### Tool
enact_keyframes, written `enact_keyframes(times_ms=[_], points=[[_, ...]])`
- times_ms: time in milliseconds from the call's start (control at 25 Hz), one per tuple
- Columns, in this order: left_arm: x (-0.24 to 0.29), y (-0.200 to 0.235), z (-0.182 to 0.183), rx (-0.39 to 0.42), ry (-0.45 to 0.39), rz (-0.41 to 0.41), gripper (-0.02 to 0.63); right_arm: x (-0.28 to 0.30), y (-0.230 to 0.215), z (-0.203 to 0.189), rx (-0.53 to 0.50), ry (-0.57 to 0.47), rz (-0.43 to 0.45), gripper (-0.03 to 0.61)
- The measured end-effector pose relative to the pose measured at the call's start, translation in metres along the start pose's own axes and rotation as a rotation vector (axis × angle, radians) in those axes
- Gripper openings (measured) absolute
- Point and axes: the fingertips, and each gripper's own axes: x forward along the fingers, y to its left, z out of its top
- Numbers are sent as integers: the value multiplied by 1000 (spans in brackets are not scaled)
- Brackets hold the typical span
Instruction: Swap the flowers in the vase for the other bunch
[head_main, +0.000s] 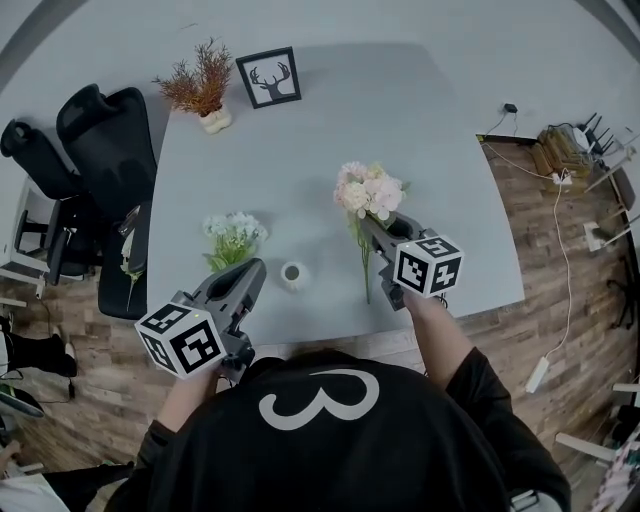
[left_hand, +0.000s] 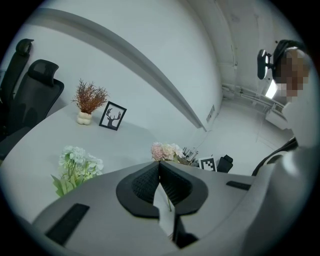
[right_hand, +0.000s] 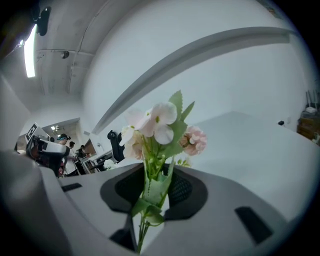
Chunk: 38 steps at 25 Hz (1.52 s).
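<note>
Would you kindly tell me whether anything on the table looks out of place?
The small white vase stands empty. The white-and-green flower bunch lies loose on the grey table beside it, and the right gripper holds the pink flower bunch by its stems.

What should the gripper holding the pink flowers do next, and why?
Probably slide the right gripper sideways until the pink bunch hangs over the little white vase, then lower its stems in. The vase looks empty, the white-green bunch lies on the table beside it, and the left gripper is shut on nothing. Which bunch came out I can't tell, so it's a guess.
</note>
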Motion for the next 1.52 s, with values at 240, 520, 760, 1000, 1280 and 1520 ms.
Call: enact_keyframes(times_ms=[240, 520, 760, 1000, 1280, 1520], points=[[2, 16, -16, -45, 25, 40, 11, 19, -20, -19, 77, 50, -44, 110], [-1, 30, -29, -95, 33, 81, 11, 32, -42, -51, 160, 130, -98, 110], [-5, 41, -36, -132, 36, 102, 11, 42, -49, -60, 231, 143, -104, 117], [1, 34, -42, -117, 46, 69, 11, 42, -45, -61, 184, 156, -117, 147], [-1, 37, -48, -124, 60, 58, 11, 38, -46, -54, 161, 117, -164, 289], [-18, 38, -50, -124, 47, 49, 11, 28, -45, -53, 101, 152, -241, 419]])
